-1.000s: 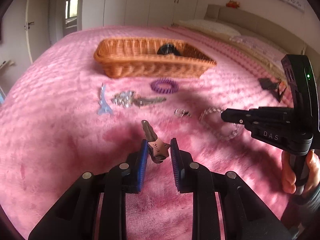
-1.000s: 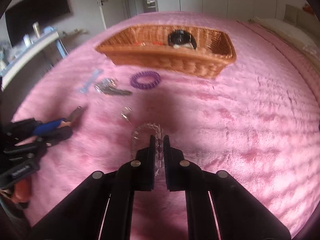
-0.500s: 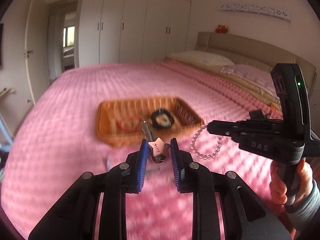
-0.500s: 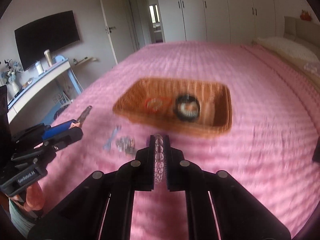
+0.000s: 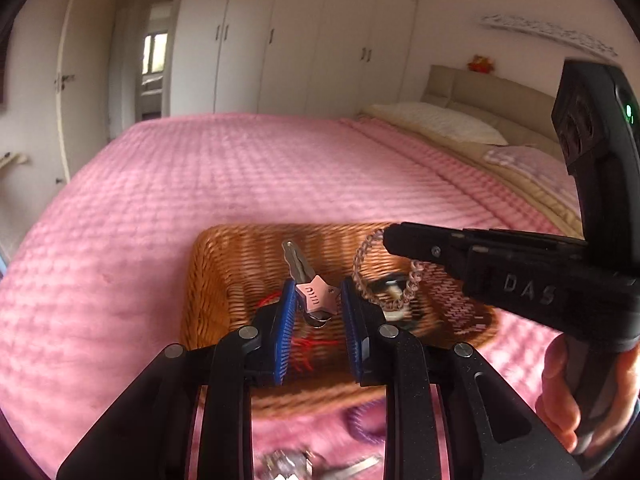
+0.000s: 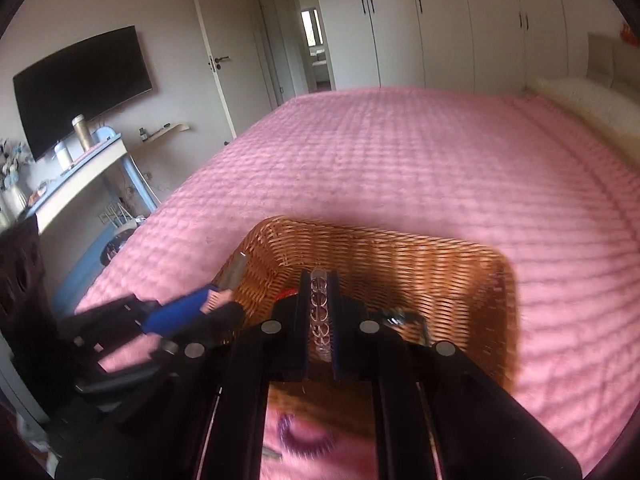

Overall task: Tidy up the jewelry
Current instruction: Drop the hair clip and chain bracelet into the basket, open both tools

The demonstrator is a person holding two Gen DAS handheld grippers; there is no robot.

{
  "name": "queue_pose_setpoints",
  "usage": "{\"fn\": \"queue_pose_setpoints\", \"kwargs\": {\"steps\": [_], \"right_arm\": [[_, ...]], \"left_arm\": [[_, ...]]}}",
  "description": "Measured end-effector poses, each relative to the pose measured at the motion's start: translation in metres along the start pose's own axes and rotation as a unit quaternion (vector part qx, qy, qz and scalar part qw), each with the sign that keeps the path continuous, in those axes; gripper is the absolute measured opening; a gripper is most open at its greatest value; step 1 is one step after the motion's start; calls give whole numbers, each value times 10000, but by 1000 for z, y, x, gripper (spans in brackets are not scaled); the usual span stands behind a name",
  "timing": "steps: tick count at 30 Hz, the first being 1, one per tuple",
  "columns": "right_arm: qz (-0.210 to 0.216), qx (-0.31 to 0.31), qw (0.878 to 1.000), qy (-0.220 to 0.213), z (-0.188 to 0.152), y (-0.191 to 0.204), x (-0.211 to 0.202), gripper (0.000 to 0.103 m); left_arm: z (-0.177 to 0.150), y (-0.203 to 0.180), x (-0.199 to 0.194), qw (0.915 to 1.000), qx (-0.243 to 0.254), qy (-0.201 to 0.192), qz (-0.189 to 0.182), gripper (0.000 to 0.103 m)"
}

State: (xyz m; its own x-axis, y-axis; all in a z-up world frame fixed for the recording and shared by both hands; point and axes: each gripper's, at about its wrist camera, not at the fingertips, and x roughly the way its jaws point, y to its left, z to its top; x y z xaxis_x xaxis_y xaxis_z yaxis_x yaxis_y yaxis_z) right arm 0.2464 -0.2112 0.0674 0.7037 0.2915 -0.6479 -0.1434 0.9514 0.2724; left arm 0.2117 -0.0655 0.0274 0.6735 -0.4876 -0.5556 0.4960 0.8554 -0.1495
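My left tongs grip the star-shaped hair clip; my right tongs clamp the clear bead bracelet — both over the wicker basket, unreleased. A purple coil bracelet and silver pieces remain on the bed.

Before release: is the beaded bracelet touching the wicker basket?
Apart. In the left wrist view the beaded bracelet dangles from the right gripper, above the wicker basket.
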Motion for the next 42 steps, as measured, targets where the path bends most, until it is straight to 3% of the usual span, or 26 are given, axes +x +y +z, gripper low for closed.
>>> {"fn": "queue_pose_setpoints", "kwargs": {"steps": [5, 8, 15, 18, 19, 21, 28, 34, 38, 42], "right_arm": [[11, 147, 9998, 113, -7, -7, 36, 6], [-210, 132, 9995, 210, -17, -13, 52, 6], [-308, 270, 9991, 147, -18, -25, 53, 7], [-283, 313, 9991, 62, -18, -27, 47, 10], [-294, 322, 9990, 17, -19, -28, 45, 12], [-334, 343, 9988, -108, -19, -30, 38, 27], [-403, 238, 9979, -448, -21, -20, 8, 28], [-567, -52, 9953, -783, -49, 6, -36, 28], [-475, -186, 9952, -832, -79, 17, -56, 28], [-477, -282, 9966, -602, -106, 23, -60, 28]], "left_arm": [[-15, 15, 27, 9996, -77, 275, -17, 21], [-21, 18, 35, 9992, -69, 385, 22, 21], [-25, 17, 38, 9992, -64, 399, 25, 22], [-23, 20, 36, 9994, -104, 320, -5, 32], [-22, 21, 33, 9996, -120, 258, -11, 36], [-20, 22, 26, 9997, -159, 154, -76, 42], [-13, 28, -10, 9987, -356, -336, -161, 44], [-14, 29, -58, 9955, -529, -754, -205, 44], [-25, 32, -83, 9949, -614, -777, -208, 44], [-45, 38, -97, 9969, -616, -499, -7, 44]]}}
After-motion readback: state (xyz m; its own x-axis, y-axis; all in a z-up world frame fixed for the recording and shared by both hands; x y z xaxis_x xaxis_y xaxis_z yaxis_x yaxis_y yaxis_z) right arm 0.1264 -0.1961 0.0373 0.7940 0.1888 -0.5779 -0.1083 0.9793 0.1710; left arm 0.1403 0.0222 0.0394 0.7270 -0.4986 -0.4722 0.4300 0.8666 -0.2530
